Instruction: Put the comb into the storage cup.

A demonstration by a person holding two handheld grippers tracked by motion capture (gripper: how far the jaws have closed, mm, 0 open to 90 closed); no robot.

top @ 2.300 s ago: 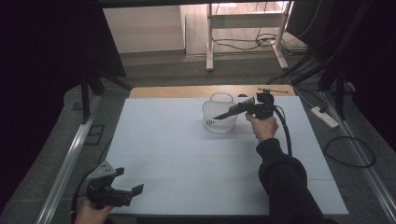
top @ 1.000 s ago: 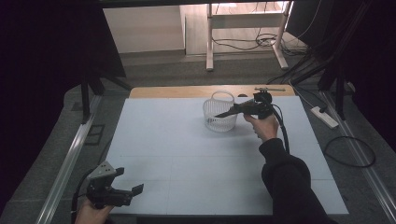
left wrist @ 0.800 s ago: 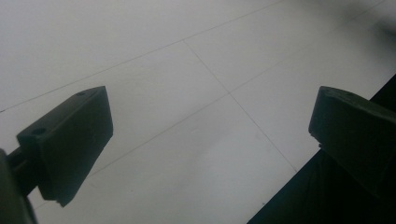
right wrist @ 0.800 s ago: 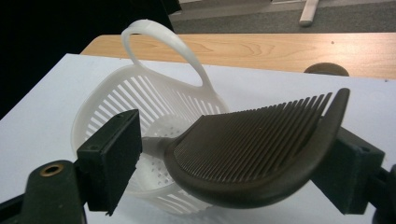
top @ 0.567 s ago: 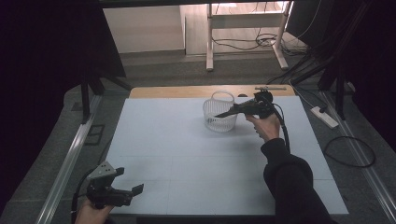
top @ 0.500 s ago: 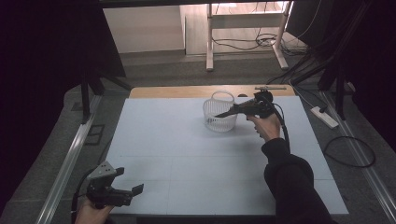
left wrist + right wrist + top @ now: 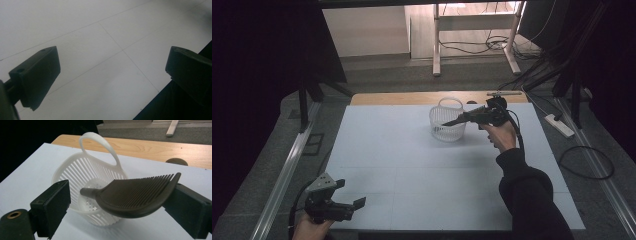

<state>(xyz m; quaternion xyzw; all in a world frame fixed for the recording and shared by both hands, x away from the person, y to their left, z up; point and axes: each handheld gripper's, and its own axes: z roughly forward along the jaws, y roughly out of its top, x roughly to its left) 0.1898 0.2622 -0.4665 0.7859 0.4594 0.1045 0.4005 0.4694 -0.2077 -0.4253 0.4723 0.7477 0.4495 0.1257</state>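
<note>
While we hold the right hand-held gripper (image 7: pixel 462 120) out over the far part of the surface (image 7: pixel 412 165), a dark brown comb (image 7: pixel 136 195) lies between its jaws, which have just been opening. In the right gripper view the comb's back rests against the jaw on the right side of the frame, its teeth point up and away, and its short handle end juts toward the jaw on the left side, with a clear gap between that jaw and the comb; we cannot tell whether the comb is pressed at all, so we count the jaws as parted around it rather than clamped on it. Just beyond and below the comb stands a white slatted basket (image 7: pixel 82 177) with an arched handle (image 7: pixel 100 142), upright on the pale surface, and the comb's handle end hangs over the basket's open mouth. In the high view the basket (image 7: pixel 447 122) stands near the far edge of the surface, just beside the right hand-held gripper's tip. Near the front left corner, our left hand-held gripper (image 7: pixel 342 205) sits low in our hand; in the left gripper view its jaws stand wide apart with bare white surface (image 7: pixel 100 50) between them.
</note>
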